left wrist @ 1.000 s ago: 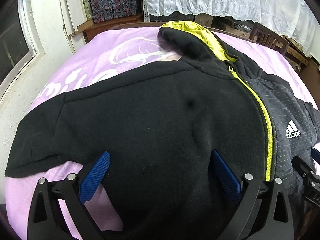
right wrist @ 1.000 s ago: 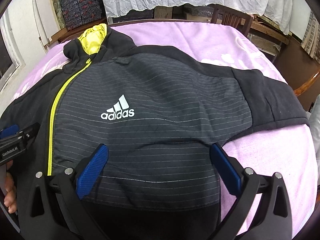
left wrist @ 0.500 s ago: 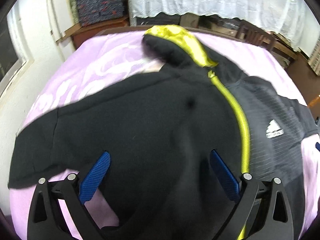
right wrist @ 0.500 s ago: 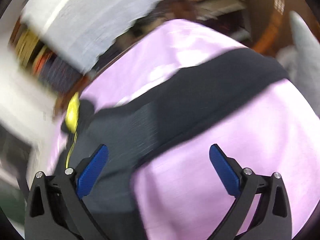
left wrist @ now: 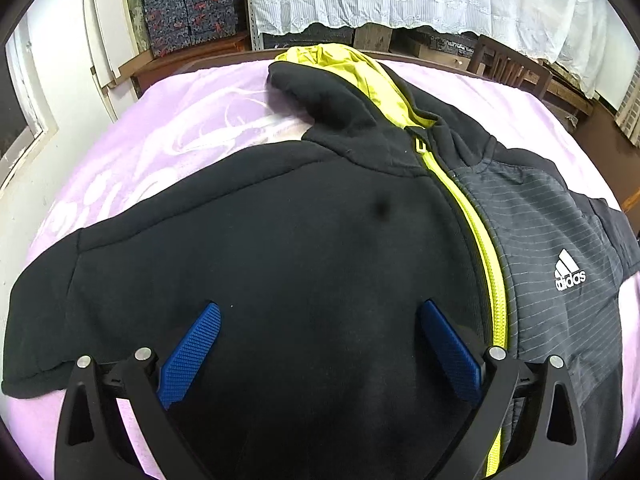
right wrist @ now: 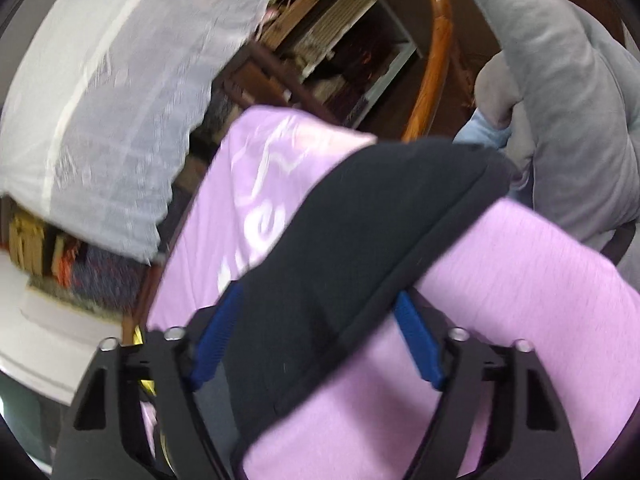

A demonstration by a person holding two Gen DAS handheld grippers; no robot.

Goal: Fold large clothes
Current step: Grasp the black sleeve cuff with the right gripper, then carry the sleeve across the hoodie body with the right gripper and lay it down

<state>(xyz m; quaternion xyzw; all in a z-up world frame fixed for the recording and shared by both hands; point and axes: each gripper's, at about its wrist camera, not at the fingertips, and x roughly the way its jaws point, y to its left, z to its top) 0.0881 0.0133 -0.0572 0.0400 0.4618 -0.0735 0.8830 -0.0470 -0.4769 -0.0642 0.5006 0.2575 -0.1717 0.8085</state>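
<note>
Whereas a second ago the right gripper (right wrist: 316, 340) hovered over the jacket's (left wrist: 320, 260) chest, it has swung to the right sleeve (right wrist: 372, 232) on the purple bed cover (right wrist: 500, 320), jaws narrowing astride it without clamping, while the left gripper (left wrist: 320, 344) hovers released, so sleeve folding appears imminent.

A: Was the hoodie (left wrist: 320, 260) whole in the left wrist view?
B: No, its hem ran off the bottom edge.
A: And the right wrist view?
B: Blurred; the shelves (right wrist: 352, 56) at upper centre were unreadable.

left gripper (left wrist: 318, 344) fingers wide apart, right gripper (right wrist: 316, 340) rolled sideways, fingers just closing partway
</note>
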